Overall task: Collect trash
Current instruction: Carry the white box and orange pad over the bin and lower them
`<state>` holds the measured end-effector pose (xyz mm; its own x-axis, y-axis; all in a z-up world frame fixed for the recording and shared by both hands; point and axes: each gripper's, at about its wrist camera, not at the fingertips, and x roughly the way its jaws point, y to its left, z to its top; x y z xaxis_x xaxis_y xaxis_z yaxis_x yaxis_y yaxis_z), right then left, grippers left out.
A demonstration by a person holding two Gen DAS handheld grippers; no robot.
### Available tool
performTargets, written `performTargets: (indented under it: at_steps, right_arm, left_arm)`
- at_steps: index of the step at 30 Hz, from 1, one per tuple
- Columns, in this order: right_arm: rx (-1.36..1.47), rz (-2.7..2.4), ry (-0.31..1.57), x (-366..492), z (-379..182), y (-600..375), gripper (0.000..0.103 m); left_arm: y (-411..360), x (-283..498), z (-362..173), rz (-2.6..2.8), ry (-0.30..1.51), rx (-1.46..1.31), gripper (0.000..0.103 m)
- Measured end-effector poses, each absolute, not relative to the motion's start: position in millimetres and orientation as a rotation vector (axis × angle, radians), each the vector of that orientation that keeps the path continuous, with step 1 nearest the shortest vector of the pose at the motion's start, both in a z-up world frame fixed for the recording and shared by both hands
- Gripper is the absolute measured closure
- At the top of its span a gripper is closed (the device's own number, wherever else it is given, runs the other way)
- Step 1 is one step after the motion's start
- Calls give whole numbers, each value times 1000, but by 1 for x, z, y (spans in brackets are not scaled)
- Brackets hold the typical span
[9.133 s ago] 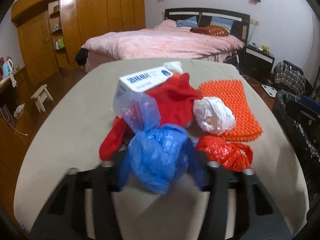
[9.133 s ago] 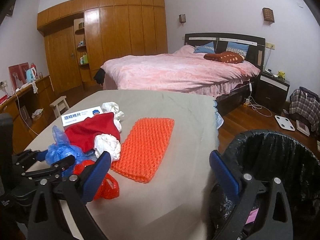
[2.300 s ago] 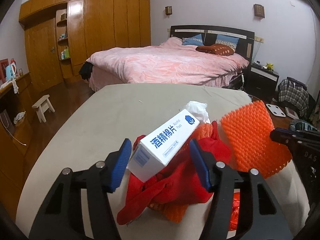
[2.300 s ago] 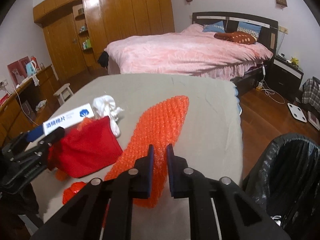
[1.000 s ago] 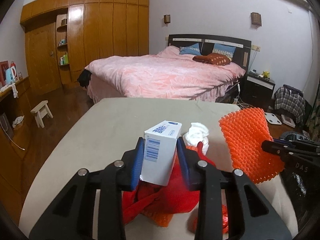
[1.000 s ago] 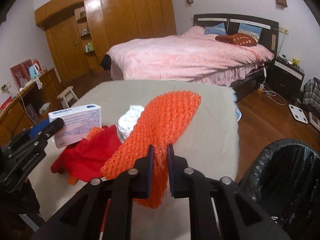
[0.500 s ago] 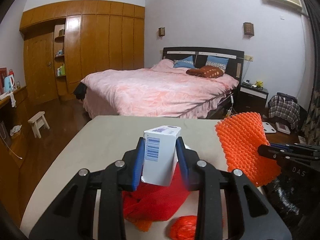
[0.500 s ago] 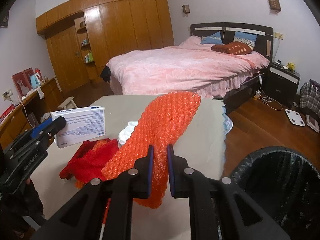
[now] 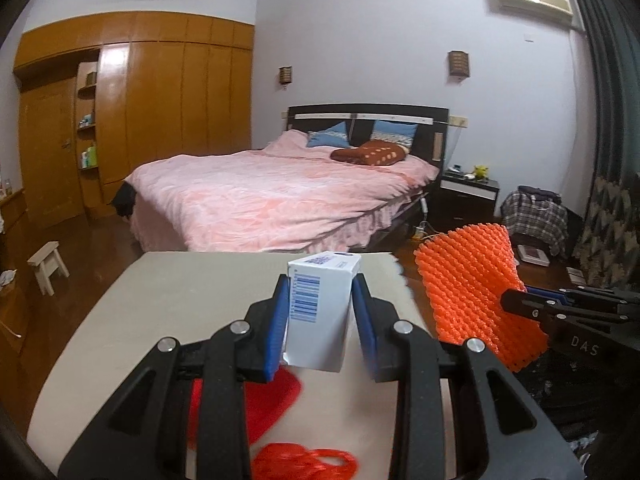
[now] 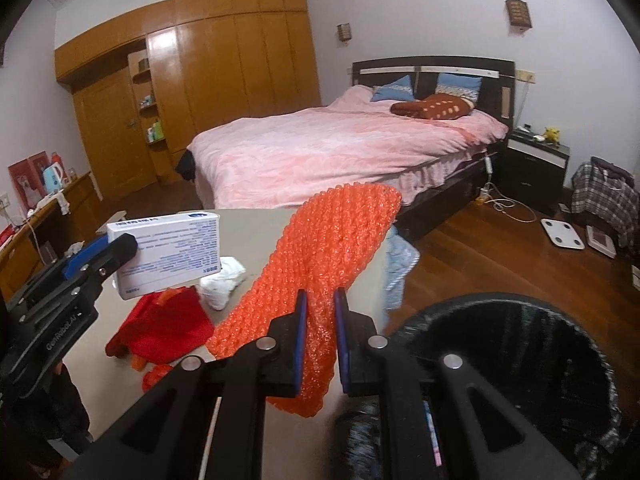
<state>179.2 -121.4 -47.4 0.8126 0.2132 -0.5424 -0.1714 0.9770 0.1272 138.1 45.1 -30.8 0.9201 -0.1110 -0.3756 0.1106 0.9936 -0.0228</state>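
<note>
Now both tools are carrying trash above the worktop point(image 9: 192, 292), and the coming drop is turning on where the black-lined bin point(image 10: 532, 364) is lying. Taking the bin as the landmark: the right tool point(image 10: 320, 340) is hovering just beside its rim, on the worktop side, and is pinching the orange bubble wrap point(image 10: 332, 248) tight between its blue pads. The wrap's long axis is running up and away from the bin toward the bed point(image 10: 340, 148), with a short tail hanging below the pads. The left tool point(image 9: 322, 320) is sitting farther from the bin, beyond the right tool, and is clamping the white box point(image 9: 320, 312) by its 2 broad faces, barcode end facing the camera. So the right hand is the nearer 1 and probably needs only a short swing over the rim, while the left has to cross farther. A red cloth point(image 10: 164, 328), a white wad point(image 10: 222, 280) and a red bag point(image 9: 304, 462) are lying on the worktop, away from the bin.
</note>
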Motion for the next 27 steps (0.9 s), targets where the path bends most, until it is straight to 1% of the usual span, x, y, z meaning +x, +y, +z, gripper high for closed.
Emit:
performTargets:
  at_steps: [14, 27]
  right_arm:
    - [100, 25, 595, 148, -52, -204, 90]
    - [126, -120, 624, 125, -69, -267, 90]
  left_arm:
    - [-40, 131, -36, -298, 385, 41, 73]
    - [-120, 131, -56, -460, 418, 73, 73]
